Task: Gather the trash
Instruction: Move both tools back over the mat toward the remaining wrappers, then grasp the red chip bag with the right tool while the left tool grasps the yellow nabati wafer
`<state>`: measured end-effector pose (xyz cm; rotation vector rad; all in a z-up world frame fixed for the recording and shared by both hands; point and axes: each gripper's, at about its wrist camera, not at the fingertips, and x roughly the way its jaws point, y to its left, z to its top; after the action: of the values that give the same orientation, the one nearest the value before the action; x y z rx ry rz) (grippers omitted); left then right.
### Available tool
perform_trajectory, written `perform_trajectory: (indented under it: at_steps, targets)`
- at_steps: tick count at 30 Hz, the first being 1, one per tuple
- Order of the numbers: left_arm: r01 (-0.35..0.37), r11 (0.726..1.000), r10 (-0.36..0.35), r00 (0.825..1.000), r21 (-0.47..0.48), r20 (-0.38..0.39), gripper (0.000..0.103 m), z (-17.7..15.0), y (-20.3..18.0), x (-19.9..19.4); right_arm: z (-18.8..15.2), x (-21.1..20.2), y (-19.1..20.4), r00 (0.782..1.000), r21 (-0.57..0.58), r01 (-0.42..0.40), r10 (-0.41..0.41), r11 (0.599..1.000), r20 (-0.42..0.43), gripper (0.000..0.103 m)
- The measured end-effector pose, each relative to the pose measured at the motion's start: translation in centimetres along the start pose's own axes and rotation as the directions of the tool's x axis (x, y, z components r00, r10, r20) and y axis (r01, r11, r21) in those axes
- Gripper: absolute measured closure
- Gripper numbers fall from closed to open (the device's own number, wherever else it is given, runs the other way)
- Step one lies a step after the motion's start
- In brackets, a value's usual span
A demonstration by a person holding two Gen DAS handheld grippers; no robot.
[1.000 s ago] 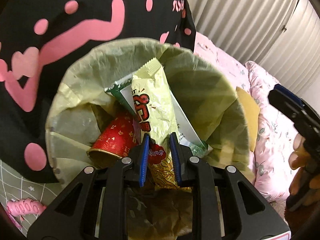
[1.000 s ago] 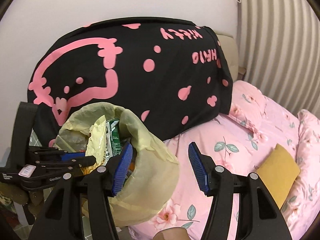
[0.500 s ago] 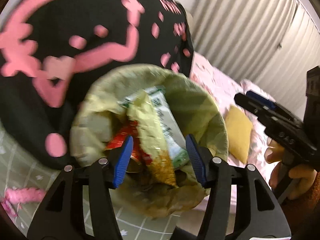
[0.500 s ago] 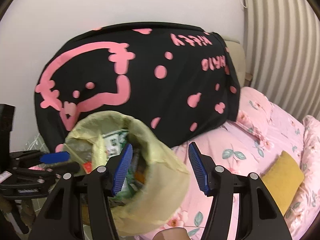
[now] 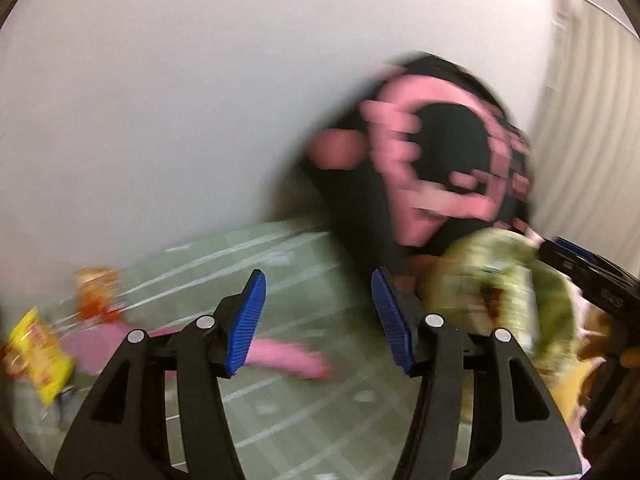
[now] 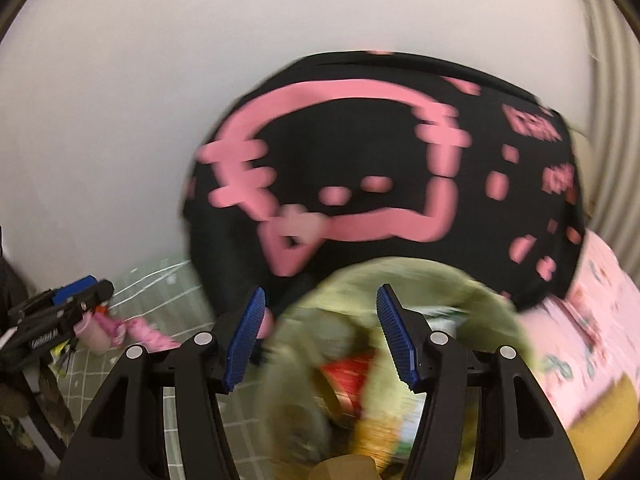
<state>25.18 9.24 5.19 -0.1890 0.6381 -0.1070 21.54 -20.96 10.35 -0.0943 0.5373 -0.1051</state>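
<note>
The trash bin lined with a yellow-green bag (image 6: 400,288) is below my right gripper (image 6: 320,334), which is open and empty above its rim. Inside I see a red cup (image 6: 346,374) and wrappers, blurred. My left gripper (image 5: 318,320) is open and empty, pointing at the green checked floor mat (image 5: 280,412); the bin (image 5: 504,292) is at its right. A yellow snack bag (image 5: 38,356) and an orange wrapper (image 5: 94,292) lie at the far left on the mat. The left gripper also shows at the left of the right wrist view (image 6: 56,308).
A black cushion with pink print (image 6: 380,168) leans on the white wall behind the bin. A pink slipper (image 5: 284,358) lies on the mat. A pink floral bed (image 6: 600,320) with a mustard cushion (image 6: 600,420) is at right. Both views are motion-blurred.
My left gripper let go of the green snack wrapper into the bin, opened wide and swung left toward the floor mat. My right gripper moved over the bin.
</note>
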Motion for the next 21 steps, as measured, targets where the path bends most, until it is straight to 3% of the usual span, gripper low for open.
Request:
perform_trajectory:
  at_steps: [4, 7, 10, 13, 15, 18, 21]
  targets:
    - [-0.183, 0.968, 0.186, 0.983, -0.169, 0.001, 0.051, -1.3, 7.7, -1.1, 0.6, 3.3, 5.0, 0.993, -0.06, -0.115, 0.113, 0.992, -0.045, 0.048]
    - [-0.312, 0.894, 0.316, 0.948, -0.321, -0.041, 0.051, -2.9, 14.3, -2.4, 1.0, 5.6, 8.7, 0.981, -0.103, -0.182, 0.173, 0.978, -0.09, 0.048]
    - [-0.394, 0.822, 0.381, 0.917, -0.411, -0.117, 0.051, -4.7, 19.3, -2.9, 1.2, 7.1, 11.6, 0.972, -0.138, -0.22, 0.205, 0.966, -0.117, 0.048]
    - [-0.439, 0.76, 0.391, 0.898, -0.479, -0.203, 0.051, -6.5, 23.0, -2.6, 1.5, 8.2, 14.4, 0.962, -0.166, -0.258, 0.236, 0.952, -0.139, 0.048]
    - [-0.456, 0.736, 0.388, 0.89, -0.499, -0.241, 0.05, -7.2, 24.5, -2.2, 1.8, 8.9, 16.2, 0.958, -0.191, -0.271, 0.247, 0.943, -0.144, 0.048]
    - [-0.459, 0.72, 0.36, 0.888, -0.521, -0.285, 0.051, -7.9, 26.2, -1.2, 1.9, 10.0, 18.1, 0.947, -0.197, -0.303, 0.271, 0.933, -0.172, 0.048]
    - [-0.453, 0.723, 0.339, 0.891, -0.521, -0.304, 0.051, -7.8, 27.3, -0.2, 2.0, 10.9, 19.5, 0.941, -0.209, -0.317, 0.279, 0.925, -0.192, 0.048]
